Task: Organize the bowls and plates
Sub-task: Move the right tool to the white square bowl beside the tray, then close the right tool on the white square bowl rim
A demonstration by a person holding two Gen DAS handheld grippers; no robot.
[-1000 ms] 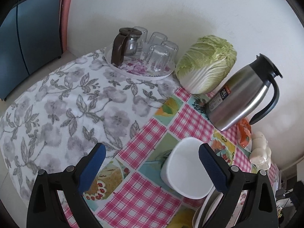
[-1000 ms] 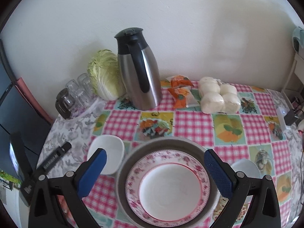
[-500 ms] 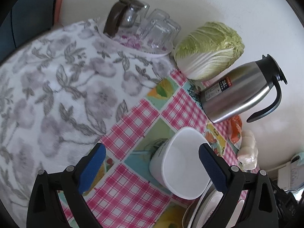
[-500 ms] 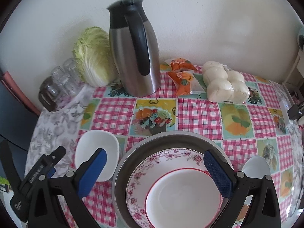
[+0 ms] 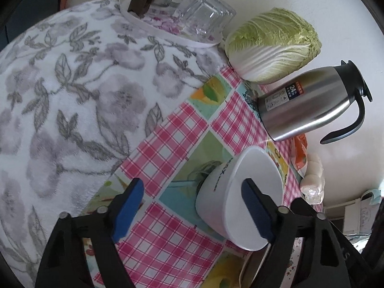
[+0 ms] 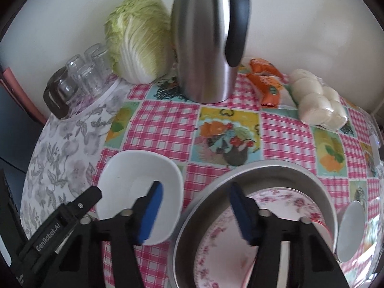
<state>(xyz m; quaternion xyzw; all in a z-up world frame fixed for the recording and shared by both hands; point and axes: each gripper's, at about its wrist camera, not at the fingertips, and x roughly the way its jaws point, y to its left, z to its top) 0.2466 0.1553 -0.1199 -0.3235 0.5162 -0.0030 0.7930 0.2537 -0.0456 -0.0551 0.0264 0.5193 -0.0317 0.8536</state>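
Observation:
A white squarish bowl (image 5: 242, 192) (image 6: 134, 177) stands on the checked tablecloth. My left gripper (image 5: 192, 207) hangs low over its left wall with its jaws closing; one pad is over the bowl's inside and the other is well clear outside. Beside the bowl sits a metal basin (image 6: 276, 170) holding a pink-flowered plate (image 6: 283, 206). My right gripper (image 6: 196, 213) is also closing. It straddles the basin's left rim and the bowl's right edge, and its pads press on nothing. One finger of the left gripper (image 6: 91, 193) shows at lower left.
A steel thermos jug (image 6: 204, 43), a cabbage (image 6: 139, 40) and a tray of upturned glasses (image 6: 81, 79) stand along the wall. Orange packets (image 6: 266, 81) and bagged buns (image 6: 316, 100) lie at the back right. A small white dish (image 6: 350, 230) sits right of the basin.
Both grippers have sunk closer to the table and their jaws have narrowed. The right one shifted left, from centred over the plate to over the basin's left rim.

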